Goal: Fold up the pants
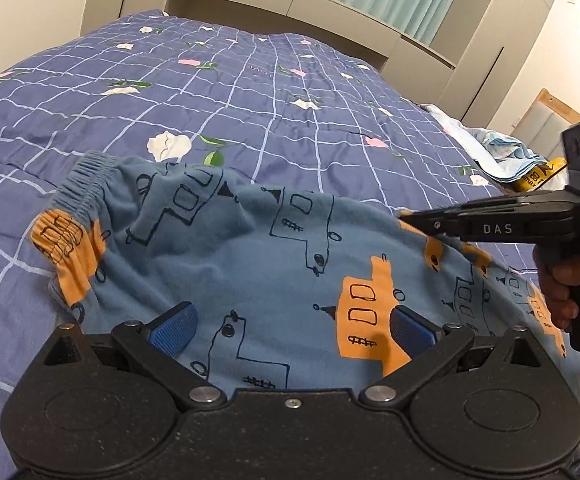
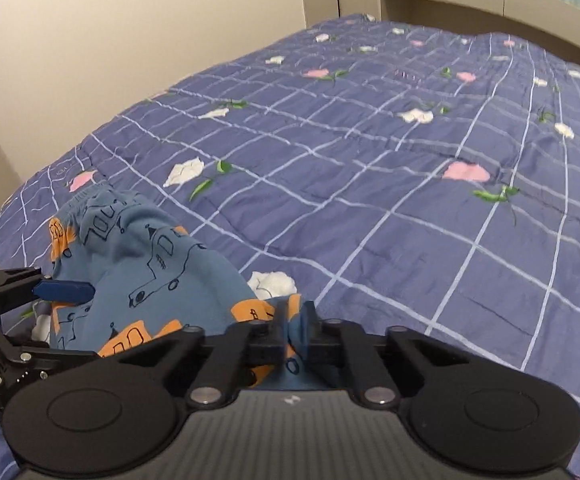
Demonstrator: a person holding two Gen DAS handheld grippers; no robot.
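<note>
Blue pants (image 1: 249, 248) with orange blocks and line-drawn vehicles lie bunched on the bedspread (image 1: 249, 100), the elastic waistband (image 1: 85, 184) at the left. My left gripper (image 1: 294, 328) stands open, its blue pads (image 1: 173, 326) wide apart with the cloth lying between them. My right gripper (image 1: 404, 216) comes in from the right, held by a hand (image 1: 562, 280), and pinches the pants' right edge. In the right wrist view, the right gripper (image 2: 294, 326) is shut on a fold of the pants (image 2: 149, 256). The left gripper's blue pad (image 2: 65, 290) rests on the cloth at the left.
The purple checked bedspread (image 2: 410, 200) with flower prints stretches far ahead. A beige headboard shelf (image 1: 290, 4) and cabinets stand behind. A pile of light blue cloth (image 1: 502, 156) and a yellow item (image 1: 538, 178) lie at the bed's right edge. A wall (image 2: 129, 40) borders the bed's left.
</note>
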